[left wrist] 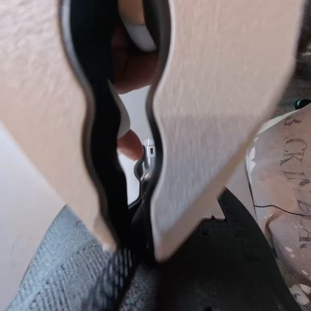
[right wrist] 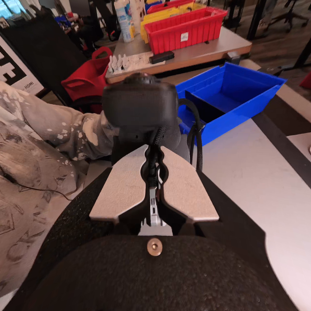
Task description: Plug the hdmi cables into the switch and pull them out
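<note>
Your right gripper (right wrist: 154,193) clamps the silver switch (right wrist: 154,210); your left gripper (right wrist: 139,107) pinches its braided cable (right wrist: 154,170).

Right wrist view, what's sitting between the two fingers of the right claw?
A thin silver switch, edge-on, with a black cable running from its far end; the right wrist view shows it plainly.

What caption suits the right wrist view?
Right gripper clamps a silver switch with black cable attached.
</note>
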